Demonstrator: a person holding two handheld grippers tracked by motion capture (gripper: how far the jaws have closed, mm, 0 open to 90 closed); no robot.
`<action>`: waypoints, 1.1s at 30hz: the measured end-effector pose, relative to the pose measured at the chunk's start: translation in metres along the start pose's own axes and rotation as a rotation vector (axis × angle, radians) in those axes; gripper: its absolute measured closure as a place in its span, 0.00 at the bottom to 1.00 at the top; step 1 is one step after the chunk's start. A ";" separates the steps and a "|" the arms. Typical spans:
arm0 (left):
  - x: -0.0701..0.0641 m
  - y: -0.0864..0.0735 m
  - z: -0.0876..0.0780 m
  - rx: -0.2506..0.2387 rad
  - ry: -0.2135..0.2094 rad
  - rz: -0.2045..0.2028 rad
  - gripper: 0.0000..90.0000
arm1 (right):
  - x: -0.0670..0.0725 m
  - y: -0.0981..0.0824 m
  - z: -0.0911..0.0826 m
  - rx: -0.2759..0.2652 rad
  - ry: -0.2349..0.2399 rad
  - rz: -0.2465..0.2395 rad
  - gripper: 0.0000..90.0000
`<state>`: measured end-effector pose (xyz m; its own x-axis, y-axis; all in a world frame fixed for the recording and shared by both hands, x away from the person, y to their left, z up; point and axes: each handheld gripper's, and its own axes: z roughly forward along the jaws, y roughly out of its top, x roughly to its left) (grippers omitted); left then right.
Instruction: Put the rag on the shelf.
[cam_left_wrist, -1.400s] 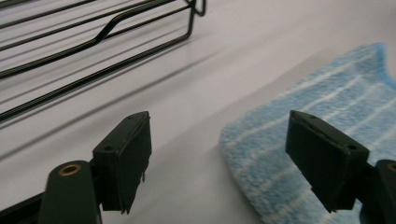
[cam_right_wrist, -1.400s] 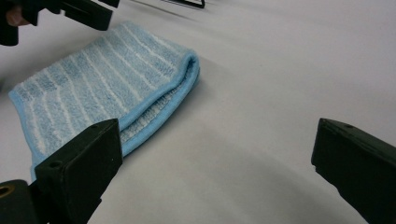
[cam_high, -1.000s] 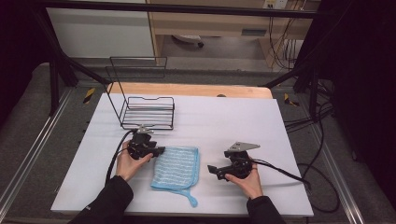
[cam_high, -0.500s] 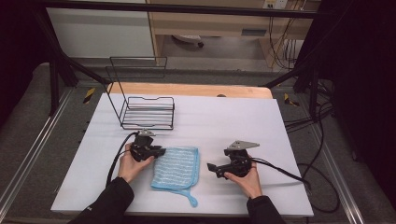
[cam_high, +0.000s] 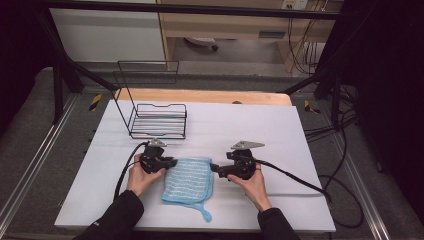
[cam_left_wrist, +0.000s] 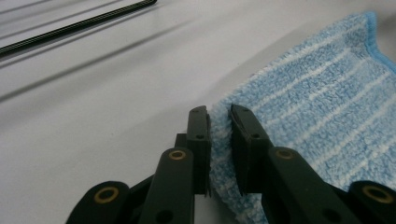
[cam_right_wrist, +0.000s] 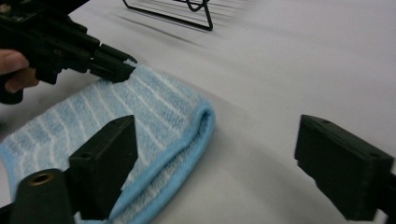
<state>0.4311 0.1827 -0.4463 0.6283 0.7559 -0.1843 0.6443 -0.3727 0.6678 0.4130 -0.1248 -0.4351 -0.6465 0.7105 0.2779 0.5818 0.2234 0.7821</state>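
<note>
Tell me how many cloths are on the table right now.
1. The blue striped cloth lies folded on the white table, near its front edge, between the left gripper at its far left corner and the right gripper beside its right edge.

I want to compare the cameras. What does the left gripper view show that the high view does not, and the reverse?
Left gripper view: the left gripper has its jaws closed on the cloth's near corner, the terry pile pinched between them.

High view: the whole table, both hands, the right gripper at the cloth's opposite edge, and the complete wire rack.

Both: the blue striped cloth, the white table surface, and part of the rack.
</note>
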 end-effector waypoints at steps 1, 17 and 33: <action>0.000 0.000 0.000 -0.001 -0.001 0.001 0.86 | 0.001 0.002 0.010 0.008 -0.002 0.013 0.24; 0.001 -0.001 0.000 -0.010 -0.009 0.007 0.86 | 0.001 -0.001 0.042 0.068 0.002 0.039 0.62; 0.003 -0.001 -0.001 -0.017 -0.029 -0.017 0.90 | 0.002 0.002 0.042 0.110 0.052 0.158 0.88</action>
<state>0.4317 0.1864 -0.4470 0.6298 0.7460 -0.2164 0.6476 -0.3505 0.6766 0.4337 -0.0950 -0.4568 -0.5661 0.7077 0.4228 0.7262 0.1855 0.6619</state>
